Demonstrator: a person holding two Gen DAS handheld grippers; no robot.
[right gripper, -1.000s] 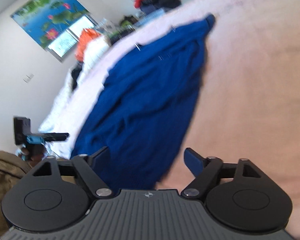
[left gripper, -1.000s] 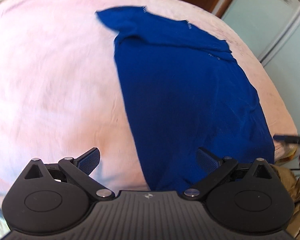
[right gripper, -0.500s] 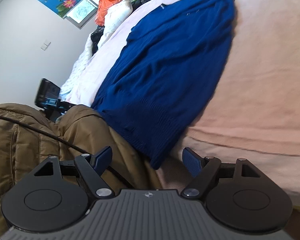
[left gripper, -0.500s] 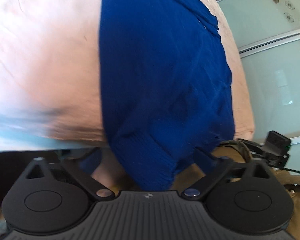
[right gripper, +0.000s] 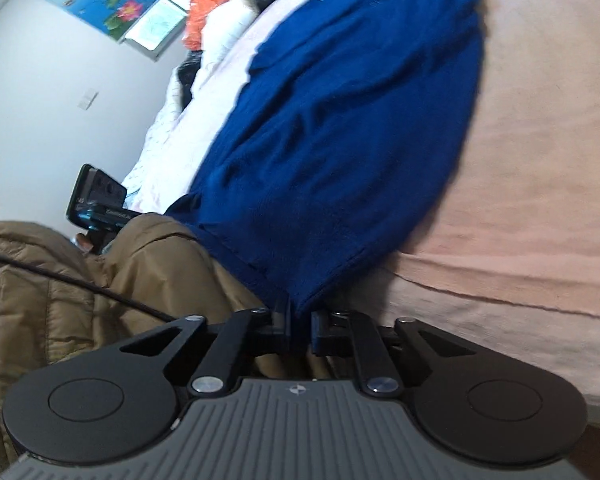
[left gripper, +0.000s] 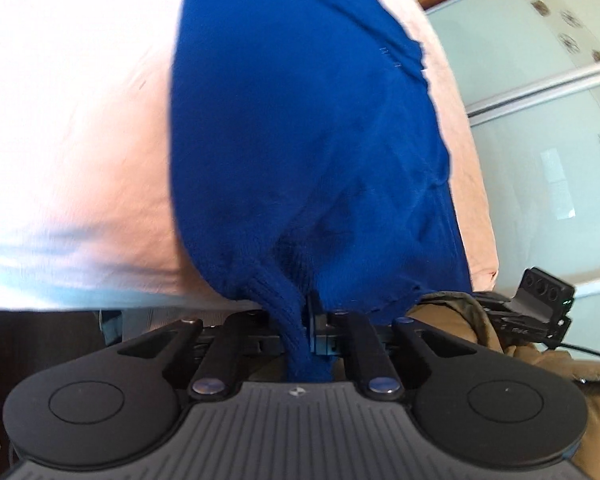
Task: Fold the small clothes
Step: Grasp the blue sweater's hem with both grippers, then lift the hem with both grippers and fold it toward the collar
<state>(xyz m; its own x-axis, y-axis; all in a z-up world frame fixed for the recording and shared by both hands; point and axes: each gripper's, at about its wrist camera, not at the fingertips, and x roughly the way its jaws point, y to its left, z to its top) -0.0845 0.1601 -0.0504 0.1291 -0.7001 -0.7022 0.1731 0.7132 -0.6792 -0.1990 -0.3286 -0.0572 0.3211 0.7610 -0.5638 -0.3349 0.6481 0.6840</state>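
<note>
Blue knit garment gripped at its near hem by both grippers, on a pink-covered bed.

A deep blue sweater (left gripper: 300, 120) is laid lengthwise over the pink bedcover (left gripper: 80, 140), its ribbed hem hanging off the near edge of the bed. The hem's ribbed corner is pinched in the clenched jaws of the left gripper (left gripper: 300, 328), with a strip of knit drawn down between them. In the right wrist view the other hem corner of the sweater (right gripper: 360, 140) is clamped by the jaws of the right gripper (right gripper: 300, 326), closed on the fabric. Folds and ridges are seen across the body. The far end of the garment is cut off at the top of both views, and much is blurred. A brown padded jacket (right gripper: 80, 300) is seen beside the hem.
</note>
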